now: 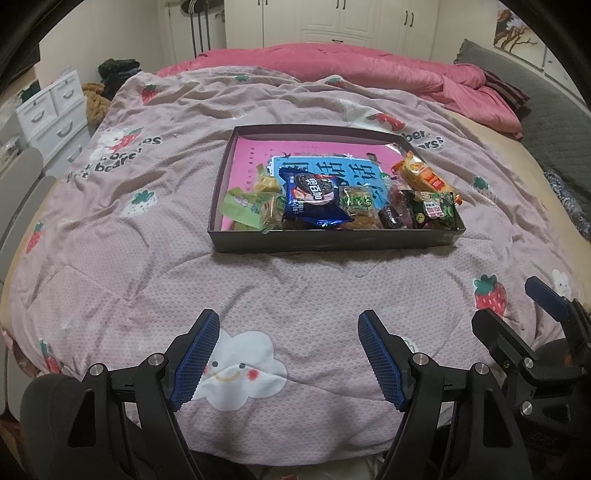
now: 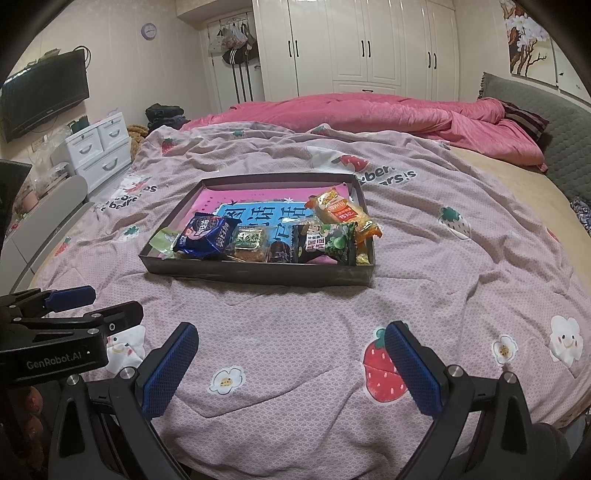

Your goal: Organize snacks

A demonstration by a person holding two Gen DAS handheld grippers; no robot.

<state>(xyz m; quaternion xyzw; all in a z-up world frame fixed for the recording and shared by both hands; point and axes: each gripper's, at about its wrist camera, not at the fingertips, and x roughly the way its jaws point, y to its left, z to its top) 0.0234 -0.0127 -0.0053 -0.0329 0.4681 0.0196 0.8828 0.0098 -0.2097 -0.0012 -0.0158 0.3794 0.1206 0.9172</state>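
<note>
My left gripper [image 1: 286,360] and right gripper [image 2: 291,365] gape empty over the bed's near edge; snacks [image 1: 325,201] crowd the tray's [image 1: 332,242] near side, so I'd pick singly.

Strawberry-print quilt [image 1: 166,229], pink duvet [image 2: 388,114], white wardrobe [image 2: 369,44], white drawer unit [image 2: 99,147], wall-mounted TV [image 2: 44,99], wall clock [image 2: 149,30]
</note>
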